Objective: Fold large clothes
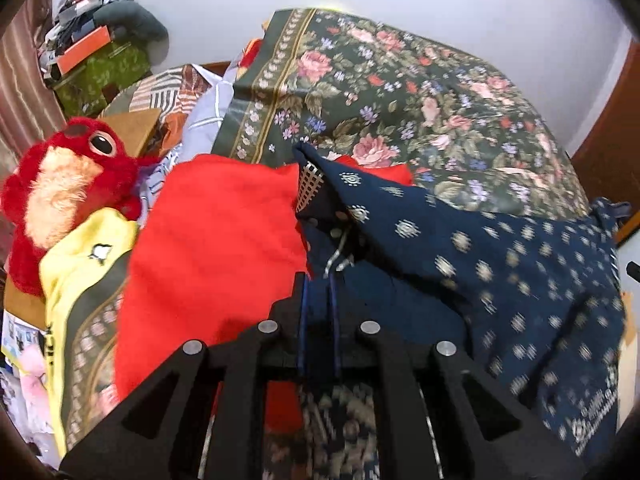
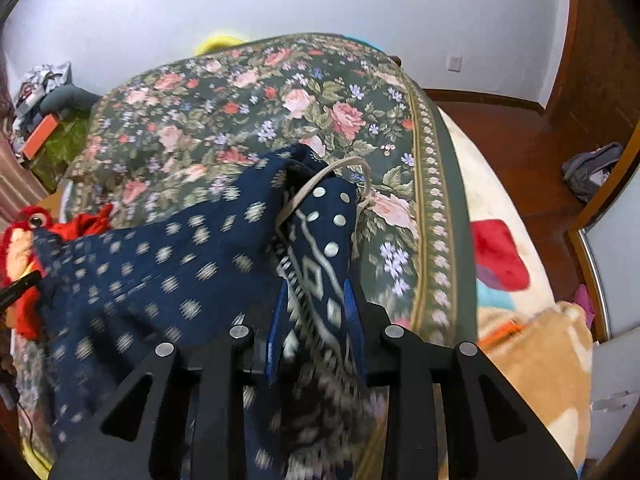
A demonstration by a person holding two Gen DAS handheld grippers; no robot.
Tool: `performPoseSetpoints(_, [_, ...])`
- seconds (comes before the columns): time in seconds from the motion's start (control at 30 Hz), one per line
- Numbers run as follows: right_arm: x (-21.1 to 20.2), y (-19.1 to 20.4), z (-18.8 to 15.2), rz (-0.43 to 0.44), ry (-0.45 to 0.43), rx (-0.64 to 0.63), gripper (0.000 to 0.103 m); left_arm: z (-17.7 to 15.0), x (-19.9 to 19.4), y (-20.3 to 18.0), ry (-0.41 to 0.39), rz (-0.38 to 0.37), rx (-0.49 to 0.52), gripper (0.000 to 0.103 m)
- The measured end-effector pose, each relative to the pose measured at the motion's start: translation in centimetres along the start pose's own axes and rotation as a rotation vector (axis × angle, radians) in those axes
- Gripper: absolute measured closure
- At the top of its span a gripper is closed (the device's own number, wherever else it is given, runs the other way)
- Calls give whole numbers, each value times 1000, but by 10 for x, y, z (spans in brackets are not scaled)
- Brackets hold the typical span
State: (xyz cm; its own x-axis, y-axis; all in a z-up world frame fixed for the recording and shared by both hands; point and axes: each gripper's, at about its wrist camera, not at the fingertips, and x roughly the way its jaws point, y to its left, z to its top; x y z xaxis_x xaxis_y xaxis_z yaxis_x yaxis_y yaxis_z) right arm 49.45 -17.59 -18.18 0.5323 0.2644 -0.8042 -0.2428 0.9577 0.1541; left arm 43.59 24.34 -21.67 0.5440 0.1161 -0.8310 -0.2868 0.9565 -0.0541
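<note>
A navy blue patterned garment (image 1: pixel 500 264) hangs stretched between my two grippers above a bed with a floral cover (image 1: pixel 400 92). My left gripper (image 1: pixel 318 280) is shut on one edge of the garment, near its collar with small buttons. My right gripper (image 2: pixel 316 284) is shut on the other edge (image 2: pixel 320 248), where a beige drawstring (image 2: pixel 316 184) loops out. The garment (image 2: pixel 168 264) sags to the left in the right wrist view. The fabric is motion-blurred.
A red cloth (image 1: pixel 216 248) lies on the bed beside a red plush toy (image 1: pixel 68 184) and a yellow cloth (image 1: pixel 80 264). Clutter (image 1: pixel 92 40) sits at the far left by the wall. A cream blanket (image 2: pixel 520 320) and wooden floor (image 2: pixel 520 140) lie to the right.
</note>
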Motion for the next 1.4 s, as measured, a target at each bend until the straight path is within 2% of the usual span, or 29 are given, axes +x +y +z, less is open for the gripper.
performPoseSetpoints(0.27, [-91,22,-22,26,-93,-64,76,-24,-83,-9,-66,-50,51,91])
performPoseSetpoints(0.33, [-108,26,-29,33,-115,-69,65,-33,-105,-13,-84,-63,71,82])
performPoseSetpoints(0.47, [-137,32,-48,41,-147,-80,61,-54,-142,-20,-134,-60,114,67])
performPoseSetpoints(0.5, [-142,33,-53,48,-145,-80,60,-61,-152,-21,-143,-63,125,59])
performPoseSetpoints(0.53, [-147,34,-60,54,-143,-79,54,-66,-158,-23,-148,-65,131,47])
performPoseSetpoints(0.57, [-150,35,-65,55,-140,-78,49,-75,-167,-24,-152,-63,134,39])
performPoseSetpoints(0.6, [-154,36,-71,51,-138,-78,38,-82,-172,-25,-155,-59,133,24])
performPoseSetpoints(0.63, [-158,37,-77,46,-142,-78,30,-90,-177,-26,-161,-54,134,14])
performPoseSetpoints(0.73, [-168,40,-97,25,-143,-92,21,-116,-188,-30,-176,-50,158,12])
performPoseSetpoints(0.87, [-169,44,-123,32,-87,-118,19,-148,-187,-30,-135,-71,156,12])
performPoseSetpoints(1.0, [-164,44,-152,51,-32,-135,19,-180,-177,-21,-79,-92,113,12])
performPoseSetpoints(1.17, [-150,39,-187,95,63,-95,19,-220,-150,1,40,-122,29,12])
performPoseSetpoints(1.27, [-141,34,-202,114,116,-57,19,-243,-129,20,146,-216,-51,12])
performPoseSetpoints(1.4, [-134,27,-219,150,159,16,19,-270,-110,34,227,-294,-157,12])
